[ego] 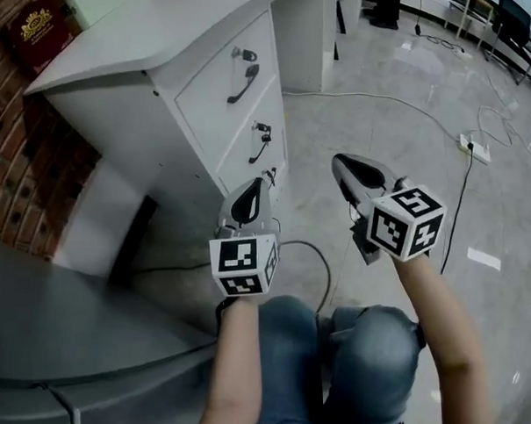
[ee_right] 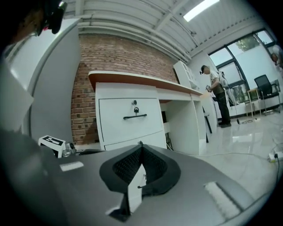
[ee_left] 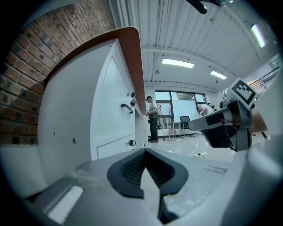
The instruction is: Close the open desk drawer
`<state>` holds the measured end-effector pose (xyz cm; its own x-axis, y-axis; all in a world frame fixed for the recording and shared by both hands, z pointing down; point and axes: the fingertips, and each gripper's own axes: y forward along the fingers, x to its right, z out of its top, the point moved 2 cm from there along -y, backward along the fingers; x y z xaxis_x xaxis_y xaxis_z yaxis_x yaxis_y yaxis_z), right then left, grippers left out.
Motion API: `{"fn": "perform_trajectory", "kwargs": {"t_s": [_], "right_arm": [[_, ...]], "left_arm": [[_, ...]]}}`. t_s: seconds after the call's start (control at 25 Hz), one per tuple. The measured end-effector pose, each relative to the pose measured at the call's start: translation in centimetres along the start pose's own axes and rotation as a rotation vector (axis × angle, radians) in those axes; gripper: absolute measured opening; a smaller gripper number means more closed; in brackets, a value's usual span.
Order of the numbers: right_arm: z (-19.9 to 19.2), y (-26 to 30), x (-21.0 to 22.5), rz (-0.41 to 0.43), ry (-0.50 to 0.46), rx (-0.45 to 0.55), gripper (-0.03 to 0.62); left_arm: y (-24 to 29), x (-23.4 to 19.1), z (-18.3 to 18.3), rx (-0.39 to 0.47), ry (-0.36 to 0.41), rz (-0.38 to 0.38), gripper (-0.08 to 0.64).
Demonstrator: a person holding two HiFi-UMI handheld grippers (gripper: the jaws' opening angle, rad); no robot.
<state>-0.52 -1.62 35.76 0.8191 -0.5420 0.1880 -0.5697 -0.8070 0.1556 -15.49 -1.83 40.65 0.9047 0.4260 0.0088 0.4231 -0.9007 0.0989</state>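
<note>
**Fingers Shut Before White Table, Drawer Fronts Flush**

Left gripper and right gripper, smooth grey moulded plastic with ribbed black pads, held side by side above a glossy pale floor. Fingers of both pressed together, nothing between them. On the near end of each, a cube of black-and-white square markers, no readable lettering.

Just beyond the left gripper, a matt white table with a rounded top edge, set against a rough red brick wall. Down its pedestal, flat stacked fronts: top drawer and middle drawer, each with a curved black handle and a small lock above it, both flush with the cabinet face. Lowest front largely hidden behind the left gripper, only its lock showing, seemingly shut as well.

High on the brick, a dark red plaque with a gold emblem, wording too small to read. Far right on the floor, a white power strip.

At the near edge, blue denim knees and bare forearms cut off by the frame. Blurred grey surface at near left, hard to identify.
</note>
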Motion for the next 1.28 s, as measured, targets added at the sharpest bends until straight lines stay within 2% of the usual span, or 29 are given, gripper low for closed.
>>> {"fn": "perform_trajectory", "kwargs": {"t_s": [0.24, 0.44, 0.68, 0.92, 1.12, 1.28], "right_arm": [[4.7, -2.1, -3.4, -0.036, -0.109, 0.088, -0.003], [6.5, -3.7, -5.5, -0.083, -0.19, 0.17, -0.003], [6.0, -4.7, -6.7, -0.142, -0.237, 0.229, -0.003], [4.9, -5.7, -6.0, -0.162, -0.26, 0.207, -0.003], [4.7, -6.2, -7.1, -0.169, -0.362, 0.218, -0.003], [4.5, -6.3, -7.0, -0.195, -0.357, 0.236, -0.003]], "left_arm": [[-2.4, -0.6, 4.1, 0.05, 0.009, 0.034, 0.0], [-4.6, -0.3, 6.1, 0.081, 0.038, 0.043, 0.0], [-6.4, -0.6, 7.9, 0.113, 0.065, 0.045, 0.0], [-7.0, -0.6, 9.9, 0.128, 0.133, -0.008, 0.0], [-7.5, -0.2, 10.1, 0.148, 0.125, -0.007, 0.0], [-7.9, 0.1, 10.0, 0.157, 0.115, -0.008, 0.0]]}}
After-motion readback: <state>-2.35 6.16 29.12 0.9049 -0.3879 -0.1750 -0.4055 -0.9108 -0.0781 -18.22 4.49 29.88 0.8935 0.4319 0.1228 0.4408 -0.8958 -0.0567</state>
